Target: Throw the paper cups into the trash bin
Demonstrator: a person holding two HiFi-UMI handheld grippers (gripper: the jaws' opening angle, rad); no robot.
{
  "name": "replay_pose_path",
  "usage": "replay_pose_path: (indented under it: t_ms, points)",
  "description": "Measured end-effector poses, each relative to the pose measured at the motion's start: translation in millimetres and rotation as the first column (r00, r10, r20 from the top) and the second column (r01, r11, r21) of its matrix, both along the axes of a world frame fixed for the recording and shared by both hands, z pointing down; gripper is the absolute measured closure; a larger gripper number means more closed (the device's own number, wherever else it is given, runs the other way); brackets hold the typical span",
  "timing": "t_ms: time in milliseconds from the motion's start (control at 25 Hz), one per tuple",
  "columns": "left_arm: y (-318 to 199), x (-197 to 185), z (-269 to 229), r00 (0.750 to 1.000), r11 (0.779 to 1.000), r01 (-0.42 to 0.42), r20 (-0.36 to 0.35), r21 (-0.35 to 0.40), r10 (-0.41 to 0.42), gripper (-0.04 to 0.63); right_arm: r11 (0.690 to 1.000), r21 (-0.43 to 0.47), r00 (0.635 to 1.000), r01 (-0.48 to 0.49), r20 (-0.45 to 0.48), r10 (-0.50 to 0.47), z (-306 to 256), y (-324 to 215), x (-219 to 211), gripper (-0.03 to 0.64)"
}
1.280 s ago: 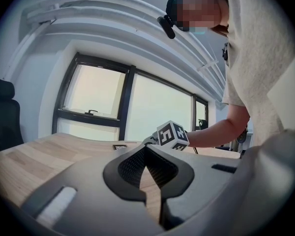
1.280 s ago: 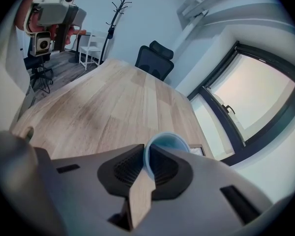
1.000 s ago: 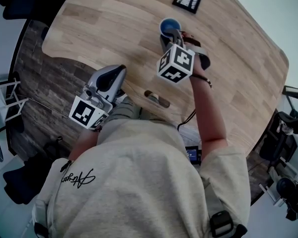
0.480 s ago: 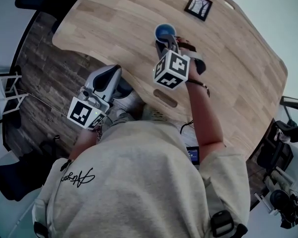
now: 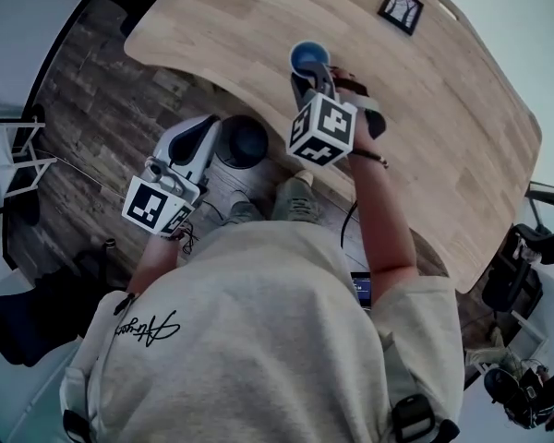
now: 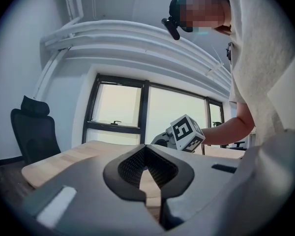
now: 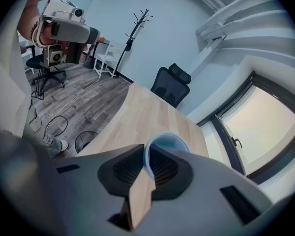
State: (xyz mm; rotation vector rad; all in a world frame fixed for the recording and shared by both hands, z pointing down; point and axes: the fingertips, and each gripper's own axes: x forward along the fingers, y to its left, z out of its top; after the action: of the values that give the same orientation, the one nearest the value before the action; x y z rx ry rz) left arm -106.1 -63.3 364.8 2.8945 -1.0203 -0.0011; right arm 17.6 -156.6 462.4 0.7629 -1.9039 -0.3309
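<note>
A blue paper cup (image 5: 309, 56) hangs over the near edge of the wooden table (image 5: 434, 127). My right gripper (image 5: 312, 75) is shut on its rim. In the right gripper view the cup's rim (image 7: 169, 142) is pinched between the jaw tips of the right gripper (image 7: 146, 155), with the tabletop below. A round black trash bin (image 5: 244, 142) stands on the floor beside the table edge, near the person's shoes; in the right gripper view the bin (image 7: 86, 140) appears as a dark ring. My left gripper (image 5: 203, 137) hovers just left of the bin, shut and empty; its tips (image 6: 146, 150) meet.
A small black picture frame (image 5: 403, 8) lies at the table's far side. A black office chair (image 7: 171, 85) and a coat rack (image 7: 136, 22) stand beyond the table. Cables (image 7: 56, 124) loop on the wood floor. Chairs and gear crowd the right edge (image 5: 522, 275).
The right gripper has carried the cup back from over the tabletop to the table's near edge. The trash bin has come into view beside the left gripper.
</note>
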Motion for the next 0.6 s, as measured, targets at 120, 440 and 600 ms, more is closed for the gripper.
replay_pose_path:
  t_ms: [120, 440, 600]
  points:
    - [9.2, -22.3, 1.3, 1.000, 1.000, 0.015, -0.001, 0.002, -0.015, 0.595, 1.000, -0.003, 1.000, 0.027, 0.008, -0.027, 2.2, 11.2, -27.6, 0.577]
    - [39.5, -77.6, 11.0, 0.999, 0.999, 0.050, -0.006, -0.017, -0.050, 0.595, 0.997, -0.023, 0.996, 0.080, 0.035, -0.079, 12.3, 44.6, -95.8, 0.577]
    - [50.2, -100.5, 17.2, 0.998, 0.997, 0.066, -0.007, -0.027, -0.066, 0.595, 0.993, -0.048, 0.994, 0.104, 0.041, -0.102, 25.7, 61.2, -124.2, 0.577]
